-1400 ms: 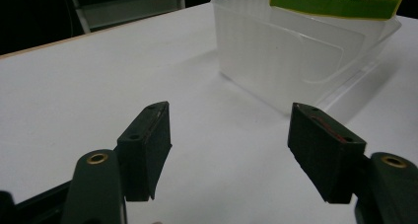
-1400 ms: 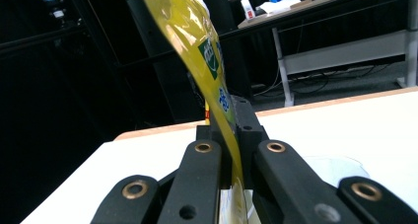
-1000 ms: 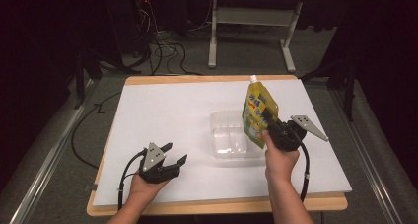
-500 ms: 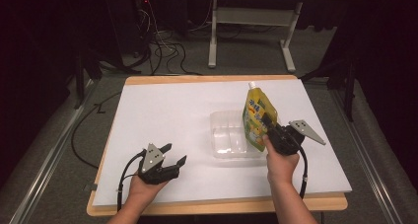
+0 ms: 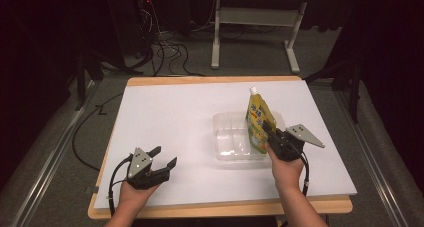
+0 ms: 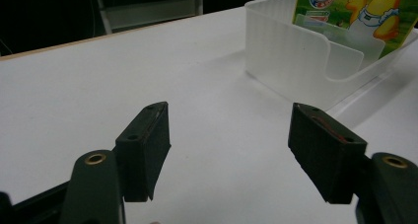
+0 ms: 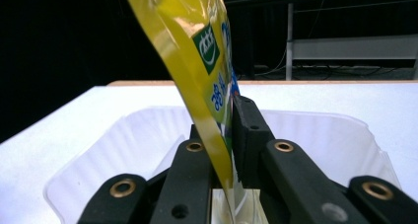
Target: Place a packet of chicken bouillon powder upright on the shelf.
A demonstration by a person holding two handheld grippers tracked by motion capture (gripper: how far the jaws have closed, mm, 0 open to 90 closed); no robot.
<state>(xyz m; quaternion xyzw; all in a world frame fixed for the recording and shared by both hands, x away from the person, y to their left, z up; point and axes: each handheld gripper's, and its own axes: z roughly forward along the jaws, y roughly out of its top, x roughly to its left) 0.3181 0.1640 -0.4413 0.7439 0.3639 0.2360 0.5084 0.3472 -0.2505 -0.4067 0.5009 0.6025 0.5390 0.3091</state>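
Over on the left, the left tongs (image 5: 159,163) hover low above the near-left part of the white desk (image 5: 170,112), jaws spread wide with nothing but bare white surface between them; the left gripper view looks along them toward the corner of the clear plastic tray (image 6: 296,56). Moving across, that tray (image 5: 231,139) sits right of centre on the desk, see-through and ribbed, with low walls. Now the star of the show: the yellow pouch (image 5: 259,123) stands upright at the tray's right side, white cap at the top, its lower part down inside the tray. On its label there is a cartoon yellow chick and a round blue-and-red badge in the left gripper view (image 6: 355,12), and a green square logo plus blue characters in the right gripper view (image 7: 207,61), but the writing is too small and tilted to read. The right tongs (image 5: 272,136) pinch the pouch near its lower edge, jaws having just eased a touch wider, pads still on the foil. Beyond the desk: a tangle of black cables (image 5: 165,47) on the floor and a grey frame leg (image 5: 216,37).
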